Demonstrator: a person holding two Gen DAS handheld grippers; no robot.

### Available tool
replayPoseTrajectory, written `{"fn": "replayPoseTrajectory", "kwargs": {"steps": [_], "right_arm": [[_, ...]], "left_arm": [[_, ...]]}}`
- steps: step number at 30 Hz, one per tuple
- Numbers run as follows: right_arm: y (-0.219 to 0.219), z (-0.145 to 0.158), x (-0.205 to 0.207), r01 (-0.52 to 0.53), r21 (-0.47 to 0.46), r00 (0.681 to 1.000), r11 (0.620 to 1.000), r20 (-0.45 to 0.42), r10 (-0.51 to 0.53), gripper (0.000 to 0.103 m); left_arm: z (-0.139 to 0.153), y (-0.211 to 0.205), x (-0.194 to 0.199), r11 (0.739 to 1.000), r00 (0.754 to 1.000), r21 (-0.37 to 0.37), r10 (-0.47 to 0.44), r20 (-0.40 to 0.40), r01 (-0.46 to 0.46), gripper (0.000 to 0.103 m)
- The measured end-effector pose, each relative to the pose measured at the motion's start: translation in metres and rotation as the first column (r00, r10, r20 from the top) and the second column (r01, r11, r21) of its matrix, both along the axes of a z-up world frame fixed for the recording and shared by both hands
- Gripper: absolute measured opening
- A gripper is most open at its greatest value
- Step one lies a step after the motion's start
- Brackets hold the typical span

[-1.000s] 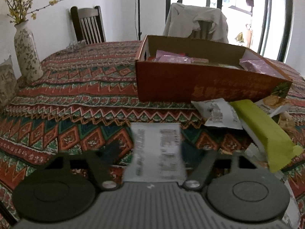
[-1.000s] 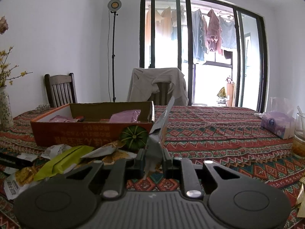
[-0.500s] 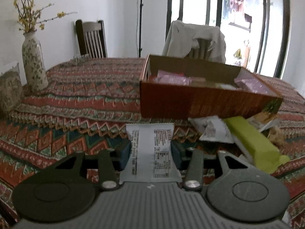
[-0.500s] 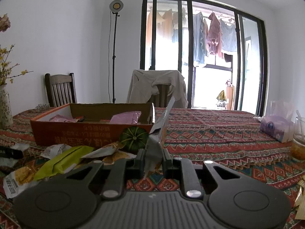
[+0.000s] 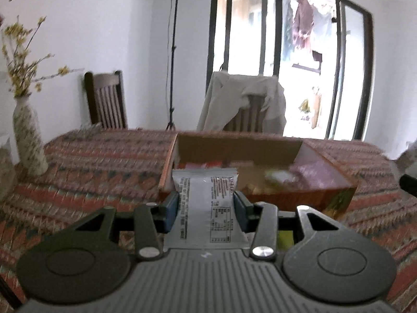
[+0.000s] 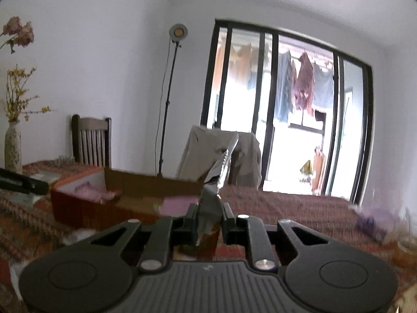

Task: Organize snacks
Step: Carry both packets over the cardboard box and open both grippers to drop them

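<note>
Left tool (image 5: 206,208): closed on a white snack packet (image 5: 206,203), held flat with its printed back up, just short of the orange cardboard box (image 5: 286,195), ready to drop in.
Right tool (image 6: 208,221): pinching a silvery wrapper (image 6: 216,182) edge-up, near the same box (image 6: 86,208).
Writing: dense print and a nutrition table, unreadable.

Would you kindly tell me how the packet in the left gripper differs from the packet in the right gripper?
The white packet lies flat, printed face up, between the left gripper's blue pads; the silvery packet stands on edge, serrated end up, in the right gripper. The white one looks smooth, the silvery one crumpled. Both are clamped, near the orange box.
</note>
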State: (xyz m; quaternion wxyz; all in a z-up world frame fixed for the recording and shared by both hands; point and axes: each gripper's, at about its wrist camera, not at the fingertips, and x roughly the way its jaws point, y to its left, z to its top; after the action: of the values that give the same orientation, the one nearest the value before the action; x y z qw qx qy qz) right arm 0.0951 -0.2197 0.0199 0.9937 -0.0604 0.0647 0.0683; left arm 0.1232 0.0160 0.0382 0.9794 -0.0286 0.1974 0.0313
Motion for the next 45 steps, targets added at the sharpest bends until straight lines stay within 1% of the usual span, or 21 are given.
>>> {"fn": "replayPoseTrajectory", "kwargs": {"steps": [6,12,16,20,22,27,30,33,35,36,37,38,39,40,41,42,43,44,45], "right_arm": [[0.009,0.019,0.031,-0.036,0.007,0.999,0.999,0.023,0.036,0.017],[0.016,0.029,0.074,-0.046,0.032,0.999,0.998,0.008,0.046,0.017],[0.021,0.023,0.104,-0.053,0.068,0.999,0.996,-0.002,0.053,0.017],[0.025,0.012,0.125,-0.074,0.120,0.997,0.990,-0.004,0.075,0.017],[0.029,0.007,0.131,-0.095,0.129,0.995,0.987,-0.016,0.098,0.017],[0.043,-0.006,0.135,-0.151,0.081,0.987,0.985,-0.047,0.155,0.017],[0.052,-0.012,0.138,-0.169,0.055,0.982,0.984,-0.074,0.173,0.017],[0.055,-0.016,0.140,-0.175,0.055,0.979,0.983,-0.100,0.180,0.017],[0.056,-0.017,0.142,-0.170,0.051,0.978,0.984,-0.112,0.174,0.018],[0.056,-0.017,0.142,-0.166,0.047,0.979,0.985,-0.113,0.170,0.019],[0.056,-0.018,0.140,-0.163,0.044,0.980,0.986,-0.109,0.167,0.019],[0.055,-0.018,0.139,-0.163,0.042,0.980,0.986,-0.109,0.167,0.027],[0.055,-0.017,0.139,-0.162,0.044,0.980,0.986,-0.106,0.166,0.045],[0.053,-0.017,0.137,-0.162,0.047,0.981,0.986,-0.101,0.166,0.054],[0.051,-0.016,0.135,-0.160,0.050,0.982,0.986,-0.091,0.164,0.077],[0.050,-0.015,0.133,-0.157,0.053,0.984,0.986,-0.077,0.161,0.094],[0.049,-0.014,0.131,-0.155,0.055,0.985,0.986,-0.068,0.159,0.100],[0.047,-0.013,0.129,-0.152,0.058,0.986,0.987,-0.064,0.156,0.103],[0.046,-0.010,0.126,-0.149,0.060,0.986,0.987,-0.065,0.153,0.103]], "left_arm": [[0.020,-0.009,0.025,1.000,0.998,-0.017,-0.023,0.056,0.024,0.045],[0.029,-0.012,0.060,1.000,0.997,-0.028,-0.004,0.075,0.006,0.045],[0.023,-0.007,0.086,0.998,0.996,-0.062,0.034,0.080,-0.029,0.045],[0.011,0.001,0.103,0.995,0.991,-0.066,0.080,0.104,-0.073,0.045],[0.007,0.005,0.109,0.995,0.992,-0.069,0.083,0.096,-0.076,0.045],[-0.006,0.006,0.118,0.996,0.996,-0.053,0.069,0.056,-0.066,0.045],[-0.012,0.002,0.118,0.998,0.997,-0.023,0.052,0.054,-0.051,0.045],[-0.016,-0.002,0.116,0.999,0.998,-0.017,0.035,0.059,-0.034,0.046],[-0.018,-0.002,0.114,0.999,0.998,-0.027,0.028,0.059,-0.026,0.055],[-0.018,-0.001,0.114,0.999,0.998,-0.034,0.025,0.056,-0.023,0.067],[-0.019,0.000,0.112,0.999,0.998,-0.038,0.027,0.061,-0.025,0.076],[-0.019,0.001,0.110,0.999,0.997,-0.039,0.032,0.071,-0.030,0.081],[-0.018,0.002,0.107,0.999,0.996,-0.042,0.038,0.082,-0.035,0.091],[-0.017,0.003,0.106,0.998,0.995,-0.046,0.046,0.093,-0.041,0.102],[-0.016,0.005,0.102,0.997,0.993,-0.054,0.056,0.108,-0.050,0.103],[-0.016,0.005,0.098,0.996,0.990,-0.061,0.065,0.124,-0.058,0.103],[-0.015,0.005,0.097,0.997,0.990,-0.063,0.062,0.129,-0.054,0.103],[-0.015,0.005,0.096,0.997,0.990,-0.066,0.056,0.129,-0.048,0.103],[-0.015,0.005,0.097,0.997,0.990,-0.066,0.057,0.129,-0.049,0.103]]}}
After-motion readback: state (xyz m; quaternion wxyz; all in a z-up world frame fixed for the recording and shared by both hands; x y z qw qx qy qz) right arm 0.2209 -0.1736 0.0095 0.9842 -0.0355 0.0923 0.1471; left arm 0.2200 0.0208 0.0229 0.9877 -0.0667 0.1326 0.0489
